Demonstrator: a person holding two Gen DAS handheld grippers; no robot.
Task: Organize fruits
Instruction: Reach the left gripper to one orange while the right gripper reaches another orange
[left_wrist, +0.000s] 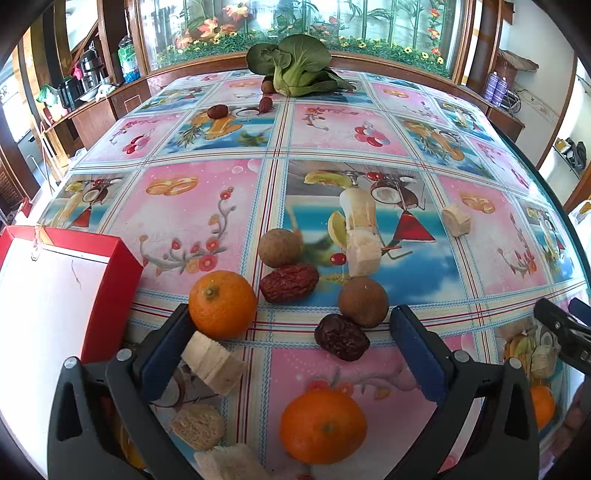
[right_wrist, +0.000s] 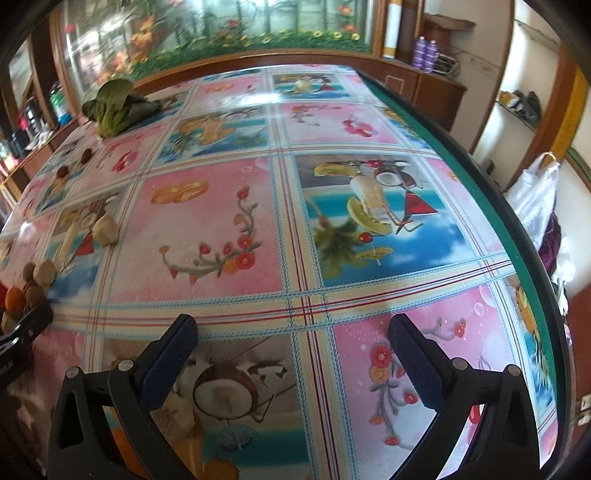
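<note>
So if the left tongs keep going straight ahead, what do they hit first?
Probably the dark red date, lying between the open left tongs just ahead, with the brown round fruit right behind it. Depth is uncertain.

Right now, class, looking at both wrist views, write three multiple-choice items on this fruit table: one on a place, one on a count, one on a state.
1. Where does the red box stand in the left wrist view?
A. at the near left of the table
B. at the far right
C. beside the leafy greens

2. How many oranges lie in or just ahead of the left tongs' gap?
A. none
B. two
C. five

3. In what state are the right tongs?
A. shut on a date
B. shut on nothing
C. open and empty

Answers:
1 A, the box sits at the lower left edge, far from the greens.
2 B, one orange by the left finger, another nearer the camera.
3 C, their fingers stand apart over bare tablecloth.
</note>
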